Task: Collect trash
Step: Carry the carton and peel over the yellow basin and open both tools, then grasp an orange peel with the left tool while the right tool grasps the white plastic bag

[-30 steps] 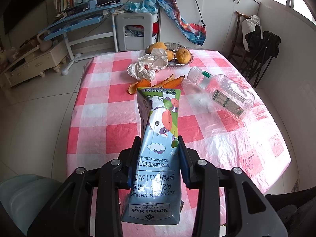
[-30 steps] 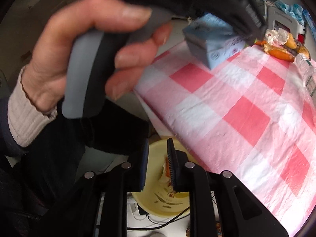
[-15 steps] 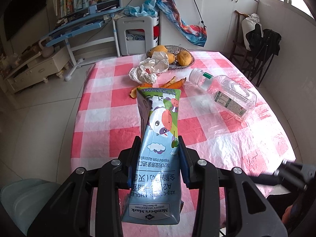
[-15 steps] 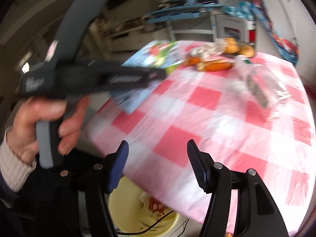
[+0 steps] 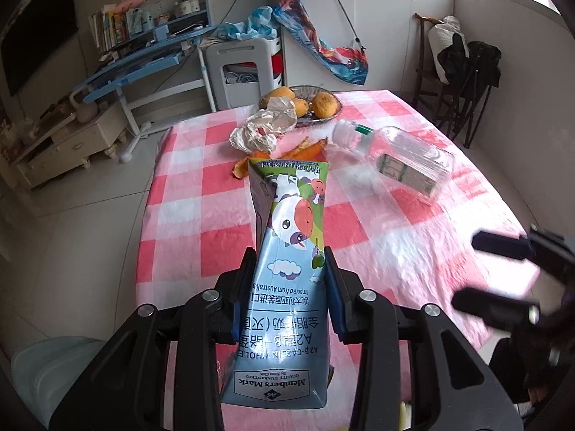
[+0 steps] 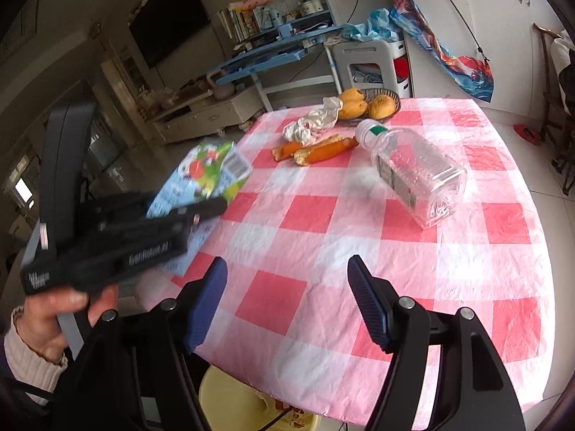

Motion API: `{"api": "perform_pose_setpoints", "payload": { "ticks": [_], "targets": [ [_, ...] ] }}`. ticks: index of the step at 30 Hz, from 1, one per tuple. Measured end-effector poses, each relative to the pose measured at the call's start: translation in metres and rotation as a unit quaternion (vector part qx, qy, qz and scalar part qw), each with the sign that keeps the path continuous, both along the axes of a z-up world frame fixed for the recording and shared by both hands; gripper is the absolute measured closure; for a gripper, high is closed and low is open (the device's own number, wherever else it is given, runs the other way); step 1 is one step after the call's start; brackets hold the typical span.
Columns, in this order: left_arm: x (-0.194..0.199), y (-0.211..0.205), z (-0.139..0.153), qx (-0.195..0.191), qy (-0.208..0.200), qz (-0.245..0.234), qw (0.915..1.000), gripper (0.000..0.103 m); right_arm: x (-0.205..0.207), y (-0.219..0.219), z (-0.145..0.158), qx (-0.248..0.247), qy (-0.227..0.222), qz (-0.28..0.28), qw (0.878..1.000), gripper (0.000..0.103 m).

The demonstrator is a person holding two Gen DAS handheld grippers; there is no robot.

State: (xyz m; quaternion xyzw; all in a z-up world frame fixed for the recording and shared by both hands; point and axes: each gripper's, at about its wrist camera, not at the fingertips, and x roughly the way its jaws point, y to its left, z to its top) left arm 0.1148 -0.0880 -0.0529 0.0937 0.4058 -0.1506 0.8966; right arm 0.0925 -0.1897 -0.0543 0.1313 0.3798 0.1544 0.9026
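Your left gripper is matte black plastic with dark blue ribbed pads and round silver screws on each angular finger arm. Your right gripper matches it, blue ribbed pads at 9 and 3 o'clock. Your bare left hand, at 8 o'clock in the right wrist view, wears a cream ribbed knit cuff; white lettering marks the black body above it.

Pink-checked tablecloth; wire basket of mangoes at far edge; blue desk, white cart, television beyond.
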Motion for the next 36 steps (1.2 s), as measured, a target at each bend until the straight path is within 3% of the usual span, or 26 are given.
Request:
{"api": "perform_pose_setpoints", "payload": {
  "ticks": [7, 13, 16, 17, 19, 22, 30, 36],
  "targets": [
    [-0.059, 0.014, -0.021, -0.023, 0.032, 0.004, 0.9992, 0.068, -0.005, -0.005, 0.008, 0.004, -0.015, -0.009, 1.0, 0.036],
    [-0.113, 0.015, -0.035, -0.011, 0.047, -0.026, 0.9985, 0.068, -0.005, -0.009, 0.009, 0.011, -0.015, -0.015, 1.0, 0.035],
    [-0.132, 0.012, -0.048, 0.001, 0.075, -0.049, 0.996, 0.068, -0.005, -0.009, 0.009, 0.01, -0.017, -0.014, 1.0, 0.035],
    [-0.136, 0.011, -0.051, 0.008, 0.081, -0.056, 0.9951, 0.066, -0.005, -0.008, 0.01, 0.009, -0.017, -0.012, 1.0, 0.035],
    [-0.145, 0.008, -0.053, 0.023, 0.081, -0.065, 0.9943, 0.051, -0.005, -0.006, 0.011, 0.006, -0.02, -0.008, 1.0, 0.035],
    [-0.153, 0.007, -0.044, 0.035, 0.052, -0.069, 0.9956, 0.039, -0.006, -0.004, 0.014, 0.004, -0.025, -0.005, 1.0, 0.035],
    [-0.132, 0.025, -0.001, 0.005, -0.018, -0.014, 0.9997, 0.029, -0.007, -0.004, 0.016, 0.007, -0.032, -0.007, 0.999, 0.035],
    [-0.067, 0.052, 0.024, -0.055, -0.035, 0.074, 0.9951, 0.028, -0.005, -0.001, 0.014, 0.004, -0.029, -0.005, 1.0, 0.035]
  ]
}}
